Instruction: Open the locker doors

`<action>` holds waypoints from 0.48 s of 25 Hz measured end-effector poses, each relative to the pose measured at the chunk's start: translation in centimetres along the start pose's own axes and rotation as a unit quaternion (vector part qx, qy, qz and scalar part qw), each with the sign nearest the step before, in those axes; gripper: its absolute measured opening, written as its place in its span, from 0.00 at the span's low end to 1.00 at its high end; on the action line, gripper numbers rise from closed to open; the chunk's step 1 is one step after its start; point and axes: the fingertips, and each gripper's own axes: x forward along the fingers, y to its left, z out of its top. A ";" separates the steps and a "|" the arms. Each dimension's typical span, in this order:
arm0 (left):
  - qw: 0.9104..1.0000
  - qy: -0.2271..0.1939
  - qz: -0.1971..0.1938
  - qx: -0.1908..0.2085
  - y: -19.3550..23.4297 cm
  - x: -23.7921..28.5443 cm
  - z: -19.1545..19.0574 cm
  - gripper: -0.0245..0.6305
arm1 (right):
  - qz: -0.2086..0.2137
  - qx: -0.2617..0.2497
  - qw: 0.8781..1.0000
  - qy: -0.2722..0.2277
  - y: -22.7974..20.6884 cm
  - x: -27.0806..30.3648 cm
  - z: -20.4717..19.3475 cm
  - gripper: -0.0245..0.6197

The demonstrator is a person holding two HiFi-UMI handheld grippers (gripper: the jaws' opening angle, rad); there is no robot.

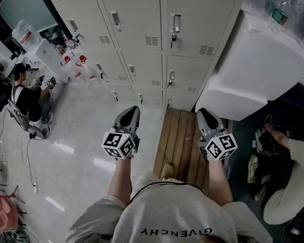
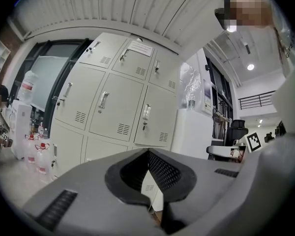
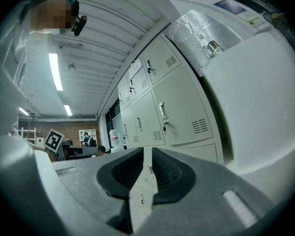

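Note:
A bank of cream metal lockers [image 1: 142,39] stands ahead, every door closed; each door has a small metal handle [image 1: 175,23] and a vent. Both grippers hang in the air well short of the doors, touching nothing. My left gripper [image 1: 130,111] points at the lower middle doors, its jaw tips meeting, nothing between them. My right gripper [image 1: 205,113] is to its right, over the wooden boards, jaws a narrow gap apart and empty. The left gripper view has the lockers [image 2: 113,107] beyond the left gripper [image 2: 147,151]. In the right gripper view, the lockers [image 3: 172,107] lie past the right gripper [image 3: 146,154].
A large white cabinet [image 1: 258,70] with plastic bottles on top stands right of the lockers. Wooden slats [image 1: 182,135] cover the floor in front. Water jugs [image 1: 73,59] sit at the left. A person [image 1: 25,97] sits far left; another person [image 1: 294,176] crouches at the right.

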 end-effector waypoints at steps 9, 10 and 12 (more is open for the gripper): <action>1.000 0.006 0.004 0.000 0.8 2.2 -0.4 0.04 | 0.010 0.021 1.000 0.006 -1.3 2.2 -1.2 0.14; 1.000 0.005 0.004 0.000 1.1 2.6 -0.3 0.04 | 0.012 0.023 1.000 0.007 -1.4 2.6 -1.4 0.15; 1.000 0.003 0.003 0.003 1.6 3.5 -0.3 0.04 | 0.016 0.025 1.000 0.006 -1.6 3.5 -1.7 0.15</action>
